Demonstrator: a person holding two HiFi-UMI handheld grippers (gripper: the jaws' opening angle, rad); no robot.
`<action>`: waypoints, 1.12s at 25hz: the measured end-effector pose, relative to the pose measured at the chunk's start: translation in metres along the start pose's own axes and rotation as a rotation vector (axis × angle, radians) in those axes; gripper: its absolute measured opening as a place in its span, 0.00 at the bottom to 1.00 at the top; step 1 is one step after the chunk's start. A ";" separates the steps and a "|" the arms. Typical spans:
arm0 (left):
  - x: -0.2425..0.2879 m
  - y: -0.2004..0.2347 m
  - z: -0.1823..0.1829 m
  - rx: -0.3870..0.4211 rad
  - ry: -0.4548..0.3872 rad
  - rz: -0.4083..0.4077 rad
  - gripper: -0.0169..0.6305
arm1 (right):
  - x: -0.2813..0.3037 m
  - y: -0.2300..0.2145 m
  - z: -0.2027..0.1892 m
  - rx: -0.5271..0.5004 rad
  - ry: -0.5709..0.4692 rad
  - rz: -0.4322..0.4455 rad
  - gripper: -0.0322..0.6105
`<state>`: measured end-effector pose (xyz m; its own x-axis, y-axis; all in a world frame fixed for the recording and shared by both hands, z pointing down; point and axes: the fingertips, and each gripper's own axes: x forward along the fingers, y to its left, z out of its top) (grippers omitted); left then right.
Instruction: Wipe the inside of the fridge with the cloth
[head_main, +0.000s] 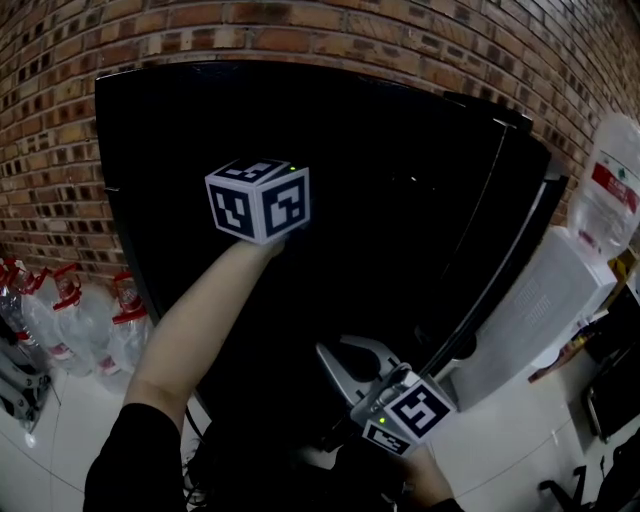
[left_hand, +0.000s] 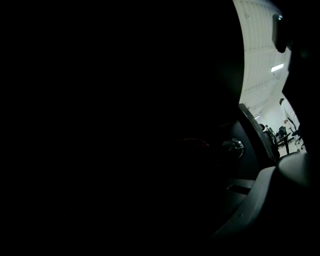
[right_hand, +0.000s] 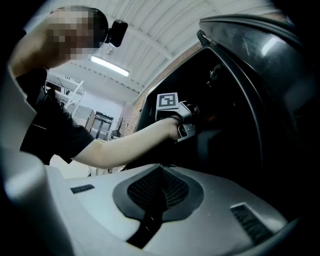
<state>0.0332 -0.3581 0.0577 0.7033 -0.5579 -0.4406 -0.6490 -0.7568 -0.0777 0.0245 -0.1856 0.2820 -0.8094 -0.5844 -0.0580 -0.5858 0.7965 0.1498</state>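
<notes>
Deep in the dark, the left gripper (right_hand: 191, 119) reaches into the black fridge (head_main: 180, 130). Its own view is almost wholly black, but its jaws are closed down tight. What, if anything, is pinched between them cannot be made out, and the cloth cannot be picked out in that gloom. Its marker cube (head_main: 258, 200) shows pale against the black interior. Behind it a bare forearm (head_main: 195, 330) runs back to a black sleeve (head_main: 135, 460).

The right gripper (right_hand: 159, 180) is low and outside the fridge, near the bottom edge of the head view. Its two grey jaws are pressed together along one dark seam, the mesh pads (right_hand: 172, 190) meet, and nothing lies between them. It carries the second marker cube (head_main: 420, 410), so there are two grippers and two cubes in all.

The one fridge stands against a red brick wall (head_main: 300, 30). Its single door (head_main: 510, 230) is swung open to the right. Just beyond the door stands one white water dispenser (head_main: 545, 320) with one upturned jug (head_main: 615, 190) on top.

On the white floor (head_main: 70, 420) to the left of the fridge sit at least three clear bottles (head_main: 60, 320) with red handles, crowded close against the wall. One strip light (right_hand: 110, 66) glows on the ceiling in the right gripper view.
</notes>
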 end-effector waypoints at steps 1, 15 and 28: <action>0.003 0.005 -0.002 -0.005 0.001 0.009 0.11 | 0.001 0.001 0.000 -0.005 0.002 0.001 0.05; 0.045 0.068 -0.030 -0.085 -0.029 0.043 0.11 | -0.005 0.005 0.002 0.031 0.012 -0.016 0.05; 0.095 0.056 -0.056 0.060 0.070 -0.029 0.11 | -0.020 0.004 0.006 0.027 0.004 -0.043 0.05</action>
<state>0.0800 -0.4723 0.0612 0.7392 -0.5601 -0.3741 -0.6428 -0.7524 -0.1436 0.0381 -0.1694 0.2775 -0.7832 -0.6188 -0.0603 -0.6212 0.7744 0.1202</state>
